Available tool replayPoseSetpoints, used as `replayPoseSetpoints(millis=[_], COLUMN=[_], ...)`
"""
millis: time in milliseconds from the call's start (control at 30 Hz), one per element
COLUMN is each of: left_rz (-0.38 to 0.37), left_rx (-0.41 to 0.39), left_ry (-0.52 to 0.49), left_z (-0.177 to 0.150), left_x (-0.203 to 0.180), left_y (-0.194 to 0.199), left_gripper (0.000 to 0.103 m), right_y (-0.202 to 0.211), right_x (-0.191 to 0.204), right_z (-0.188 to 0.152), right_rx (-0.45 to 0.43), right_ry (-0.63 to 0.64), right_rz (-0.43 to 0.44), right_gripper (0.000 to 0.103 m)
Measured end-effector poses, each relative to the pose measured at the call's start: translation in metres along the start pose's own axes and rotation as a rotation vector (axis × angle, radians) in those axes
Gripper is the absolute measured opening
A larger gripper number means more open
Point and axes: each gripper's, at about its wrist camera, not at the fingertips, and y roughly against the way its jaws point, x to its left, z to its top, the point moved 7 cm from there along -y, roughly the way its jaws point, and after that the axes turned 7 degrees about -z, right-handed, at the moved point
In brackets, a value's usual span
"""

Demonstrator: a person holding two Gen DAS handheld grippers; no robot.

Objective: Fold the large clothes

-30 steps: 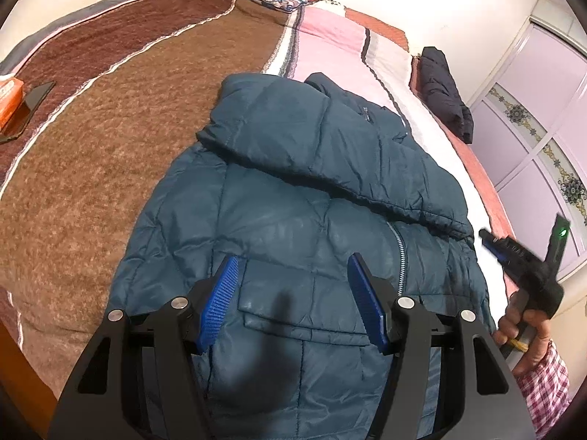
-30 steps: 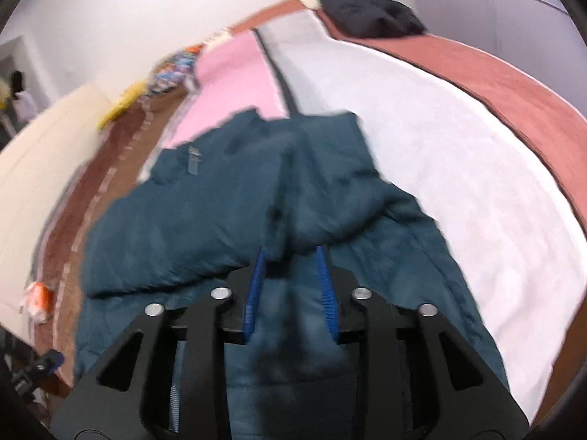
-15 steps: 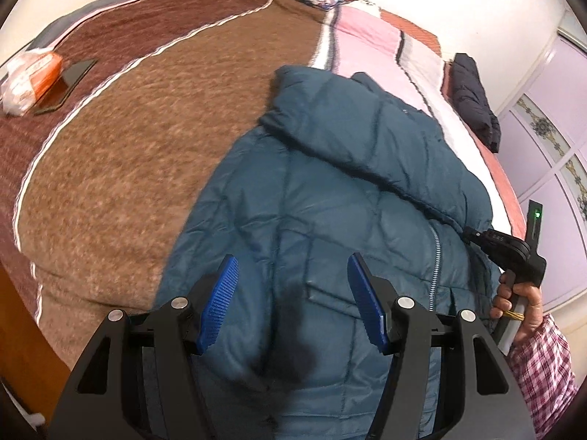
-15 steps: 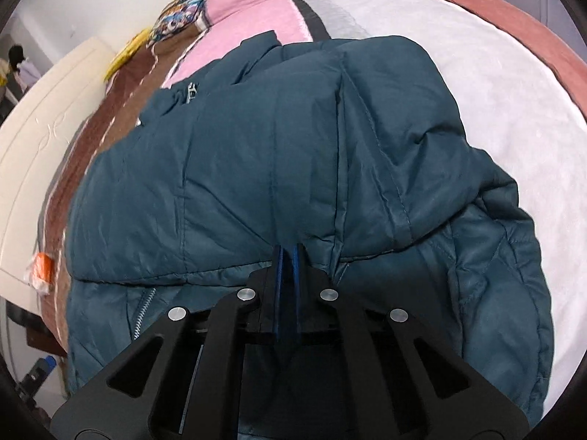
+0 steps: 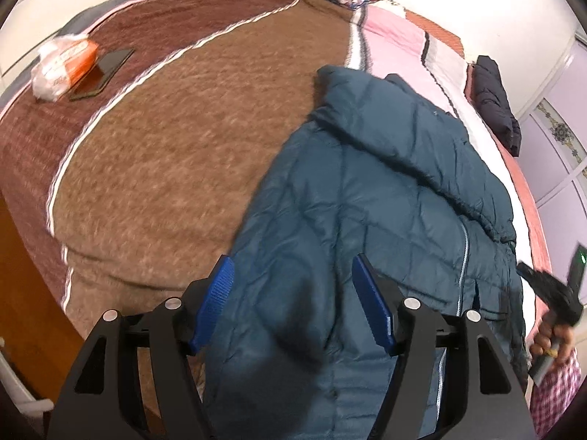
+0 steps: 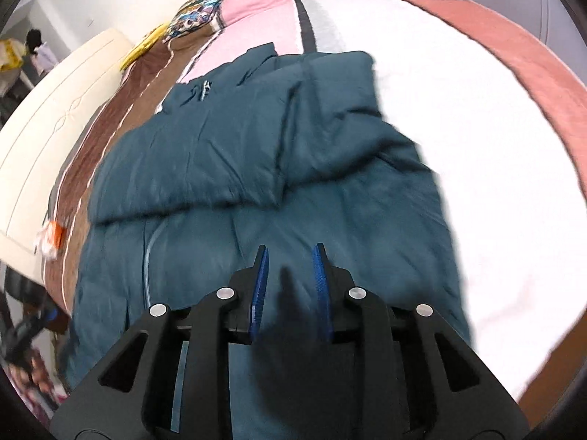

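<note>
A dark teal puffer jacket (image 5: 370, 220) lies zipped on the bed, with one sleeve folded across its chest (image 6: 227, 154). My left gripper (image 5: 293, 304) is open and empty, just above the jacket's lower left edge near the hem. My right gripper (image 6: 290, 282) is open and empty, above the jacket's lower right part, below the folded sleeve. The right gripper also shows at the right edge of the left wrist view (image 5: 550, 293), held in a hand.
The bed has a brown blanket (image 5: 165, 146) on the left and white and pink bedding (image 6: 477, 146) on the right. An orange packet (image 5: 62, 62) and a phone (image 5: 102, 73) lie at the far left. A dark garment (image 5: 495, 102) lies at the far right.
My right gripper was shut on the sleeve half a second ago; it has opened and drawn back. My left gripper has shifted left toward the jacket's left edge.
</note>
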Motion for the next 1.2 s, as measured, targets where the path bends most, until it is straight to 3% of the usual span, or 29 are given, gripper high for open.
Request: replayPoseSetpoints(millis=[233, 467, 767, 1000, 1100, 1200], left_rz=[0.017, 0.030, -0.016, -0.080, -0.089, -0.091], left_rx=[0.055, 0.120, 0.146, 0.165, 0.167, 0.165], left_ry=[0.001, 0.009, 0.043, 0.104, 0.114, 0.108], left_z=[-0.025, -0.053, -0.072, -0.081, -0.082, -0.080], left_x=[0.017, 0.029, 0.033, 0.037, 0.036, 0.035], left_y=[0.004, 0.006, 0.011, 0.010, 0.011, 0.011], left_gripper=[0.067, 0.068, 0.071, 0.072, 0.072, 0.072], right_y=[0.055, 0.072, 0.090, 0.095, 0.098, 0.112], right_x=[-0.047, -0.074, -0.086, -0.084, -0.085, -0.083], right_z=[-0.060, -0.098, -0.136, -0.169, -0.166, -0.133], right_rx=[0.040, 0.090, 0.180, 0.258, 0.234, 0.088], right_ry=[-0.015, -0.082, -0.108, -0.145, -0.147, -0.126], right_rz=[-0.031, -0.041, 0.033, 0.118, 0.080, 0.011], right_gripper=[0.033, 0.038, 0.051, 0.052, 0.052, 0.052])
